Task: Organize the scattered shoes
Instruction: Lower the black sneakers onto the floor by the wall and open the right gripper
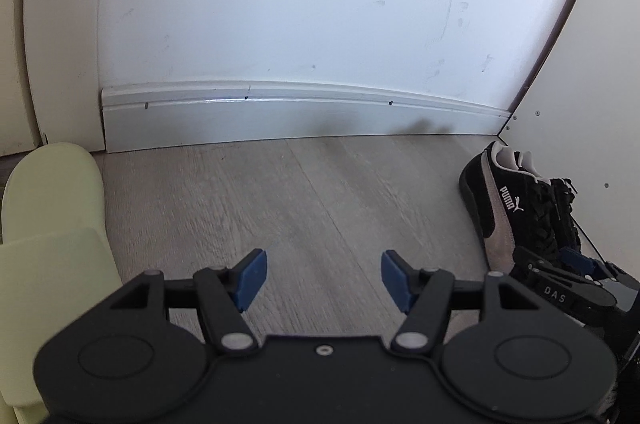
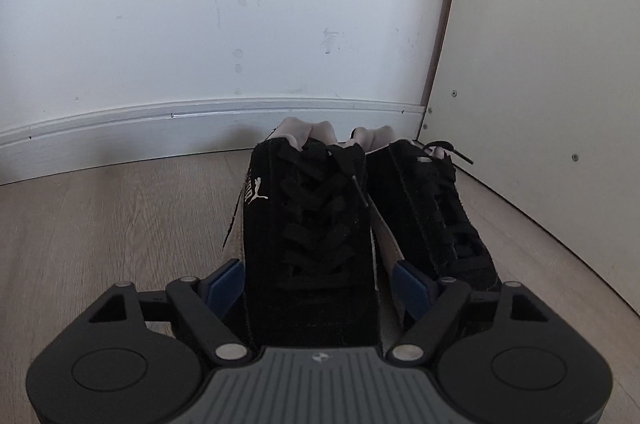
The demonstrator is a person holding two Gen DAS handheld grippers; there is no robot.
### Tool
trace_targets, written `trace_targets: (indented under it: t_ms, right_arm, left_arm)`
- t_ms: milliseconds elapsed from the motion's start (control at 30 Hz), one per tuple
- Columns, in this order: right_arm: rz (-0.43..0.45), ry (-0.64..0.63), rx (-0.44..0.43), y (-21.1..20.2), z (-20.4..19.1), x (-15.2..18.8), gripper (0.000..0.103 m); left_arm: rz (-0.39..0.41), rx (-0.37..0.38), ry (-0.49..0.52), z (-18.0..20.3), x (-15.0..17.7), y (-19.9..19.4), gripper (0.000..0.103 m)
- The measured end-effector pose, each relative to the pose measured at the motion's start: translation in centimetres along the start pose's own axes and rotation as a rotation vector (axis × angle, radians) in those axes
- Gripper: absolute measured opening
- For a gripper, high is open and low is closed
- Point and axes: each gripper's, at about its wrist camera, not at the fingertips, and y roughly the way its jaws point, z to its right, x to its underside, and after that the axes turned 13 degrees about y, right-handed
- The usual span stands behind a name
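Observation:
A black suede sneaker (image 2: 312, 224) with a pale stripe and black laces lies toe-first between the fingers of my right gripper (image 2: 318, 284). The blue pads (image 2: 224, 284) press against both sides of its toe, so the gripper is shut on it. Its mate (image 2: 436, 207) stands just to the right, touching it, heels toward the skirting board. In the left wrist view the same sneaker (image 1: 500, 207) sits at the right, with the right gripper (image 1: 572, 276) at its toe. My left gripper (image 1: 323, 278) hangs open over bare floor with nothing between its pads.
A pale yellow-green slipper (image 1: 52, 191) lies at the left, close to the left gripper. A white wall with a skirting board (image 1: 280, 119) closes the far side. A white cabinet panel (image 2: 540, 103) stands right of the sneakers. The wood-look floor (image 1: 300, 191) is open between slipper and sneakers.

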Motion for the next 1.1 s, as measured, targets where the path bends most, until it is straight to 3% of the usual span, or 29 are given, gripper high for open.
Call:
trace_targets:
  t_ms: [67,200,333,733,900,1100]
  right_arm:
    - [0.006,-0.043,0.027,0.1,0.2,0.1,0.069]
    - [-0.047,0.027,0.019,1.7,2.6,-1.2,0.068]
    - [-0.015,-0.025,0.093,3.1,2.9,-1.6,0.067]
    - [-0.017,0.007,0.145,10.6,9.0,-5.4,0.066]
    - [-0.013,-0.009,0.156,12.0,9.3,-6.0,0.066]
    - [-0.041,0.062,0.165,12.4,8.9,-6.3,0.067]
  left_arm:
    - [0.0,0.007,0.003,0.0,0.1,0.0,0.064]
    - [0.001,0.011,0.017,0.2,0.1,0.3,0.064]
    - [-0.004,0.018,0.008,0.4,0.1,0.9,0.064]
    - [-0.002,0.029,0.008,1.4,-0.6,2.5,0.064]
    - [0.002,0.053,0.01,2.8,-1.0,3.8,0.064]
    - [0.006,0.074,0.025,3.7,-1.0,4.0,0.064]
